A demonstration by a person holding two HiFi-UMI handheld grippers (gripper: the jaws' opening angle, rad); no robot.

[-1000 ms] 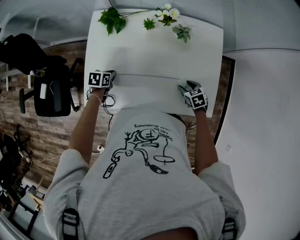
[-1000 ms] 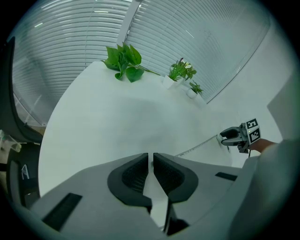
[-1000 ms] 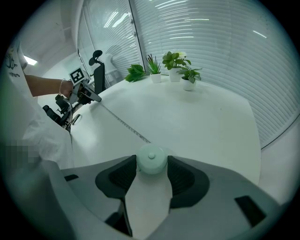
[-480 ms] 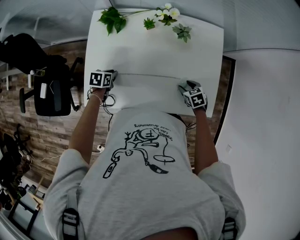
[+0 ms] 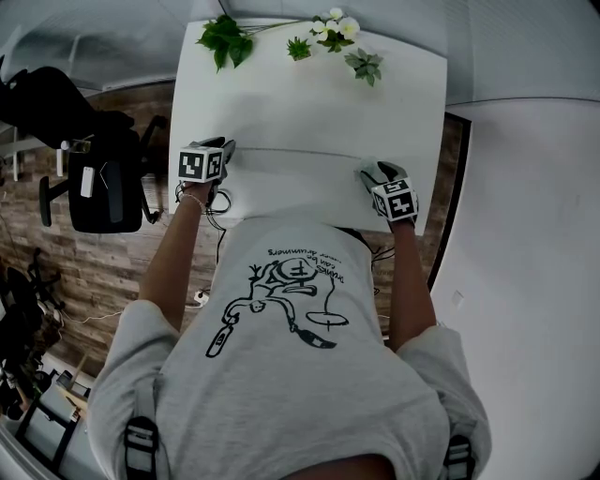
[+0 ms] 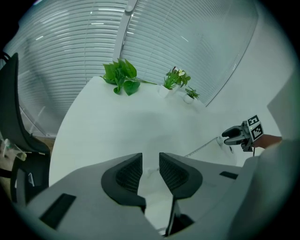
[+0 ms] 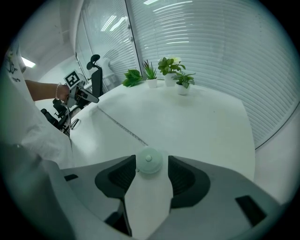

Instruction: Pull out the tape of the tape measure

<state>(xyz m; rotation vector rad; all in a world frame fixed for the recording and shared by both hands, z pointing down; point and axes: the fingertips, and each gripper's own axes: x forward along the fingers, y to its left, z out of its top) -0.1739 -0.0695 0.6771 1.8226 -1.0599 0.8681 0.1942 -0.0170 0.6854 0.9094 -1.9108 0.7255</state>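
Head view is showing me the tape (image 5: 295,152) stretching as a thin line across the near part of the white bench (image 5: 309,94), running between my two tongs, which are sitting well apart. My right tongs (image 7: 149,164) are clamping the tape measure (image 7: 149,161), its pale round case sitting squarely between the pads. My left tongs (image 6: 150,171) are drawn almost together with only a slit showing, and the tape is leading into that slit, so I am judging them to be pinching its free end. A long run of tape is out already, so I am reading the pull as largely done; what is left, if anything, is widening the span a little more or setting things down. The bench is glossy white and otherwise bare, apart from a few small potted plants (image 5: 333,28) lining its far edge. Slatted blinds (image 7: 211,47) are covering the windows beyond, a black office chair (image 5: 103,178) is standing to my left, and the floor (image 5: 103,267) is looking like wood planking.
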